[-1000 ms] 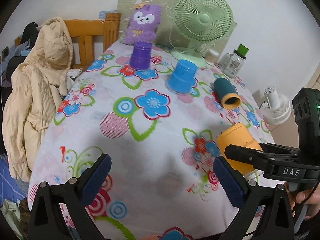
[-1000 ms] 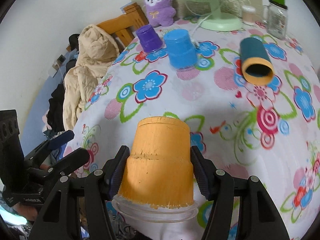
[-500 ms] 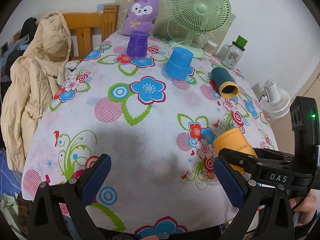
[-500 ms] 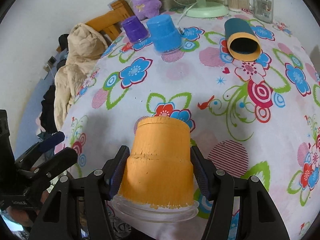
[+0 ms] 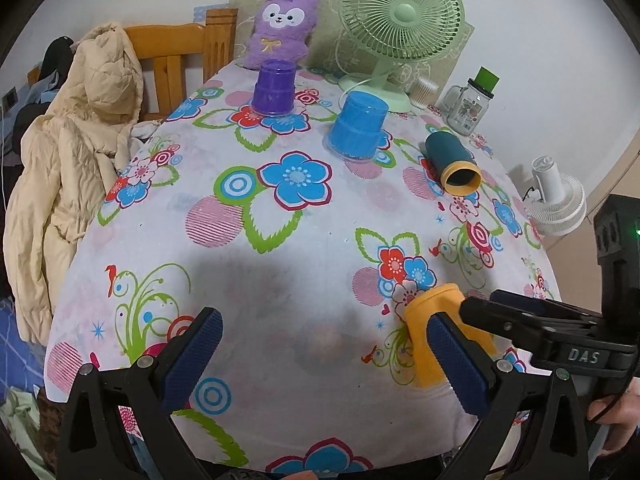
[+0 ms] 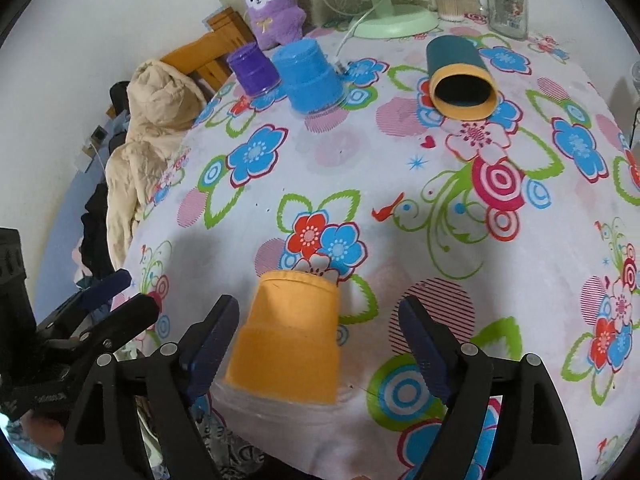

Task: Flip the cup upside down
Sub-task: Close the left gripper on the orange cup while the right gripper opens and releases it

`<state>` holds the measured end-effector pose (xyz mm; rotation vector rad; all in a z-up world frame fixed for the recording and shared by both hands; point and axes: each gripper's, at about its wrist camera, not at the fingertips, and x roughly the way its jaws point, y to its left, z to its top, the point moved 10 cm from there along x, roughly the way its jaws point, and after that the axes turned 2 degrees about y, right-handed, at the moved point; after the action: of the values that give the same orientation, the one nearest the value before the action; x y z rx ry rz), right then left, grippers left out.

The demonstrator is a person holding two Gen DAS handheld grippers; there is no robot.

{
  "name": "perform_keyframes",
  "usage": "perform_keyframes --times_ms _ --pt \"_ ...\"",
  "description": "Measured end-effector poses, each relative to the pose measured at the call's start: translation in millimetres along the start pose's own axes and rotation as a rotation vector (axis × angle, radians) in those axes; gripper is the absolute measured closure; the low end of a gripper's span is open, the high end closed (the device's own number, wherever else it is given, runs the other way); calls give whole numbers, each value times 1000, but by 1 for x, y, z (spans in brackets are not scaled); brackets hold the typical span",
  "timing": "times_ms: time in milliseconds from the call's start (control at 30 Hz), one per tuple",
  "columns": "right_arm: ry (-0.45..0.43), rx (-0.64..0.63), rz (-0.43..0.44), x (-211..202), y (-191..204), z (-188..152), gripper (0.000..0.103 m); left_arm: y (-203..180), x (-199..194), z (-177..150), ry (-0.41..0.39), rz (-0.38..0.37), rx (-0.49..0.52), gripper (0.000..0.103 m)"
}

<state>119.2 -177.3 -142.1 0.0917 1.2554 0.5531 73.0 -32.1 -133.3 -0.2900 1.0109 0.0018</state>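
Your right gripper [image 6: 316, 344] now has its 2 fingers spread wide, gripping nothing; the orange cup [image 6: 290, 336] stands between them, mouth down on the tablecloth [image 6: 360, 168] near the table's front edge, closer to the left finger. Judging by that, the flip looks done. Draw straight back from the cup, so neither pad clips its side and tips it. Your left gripper [image 5: 324, 356] is also wide open and empty, just left of the cup; hold it clear. The teal tube [image 6: 460, 76] lies on its side well beyond the cup.
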Motion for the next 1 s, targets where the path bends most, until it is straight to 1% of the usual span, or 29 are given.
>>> perform_keyframes --times_ms 367,833,1000 --pt "-49 32 24 -24 -21 -1 17 -29 2 10 10 -7 58 0" --pt "-78 131 41 -36 -71 -12 17 -75 27 13 71 -15 139 0" --pt "-82 159 49 -37 -85 -17 17 -89 39 13 102 -29 138 0"
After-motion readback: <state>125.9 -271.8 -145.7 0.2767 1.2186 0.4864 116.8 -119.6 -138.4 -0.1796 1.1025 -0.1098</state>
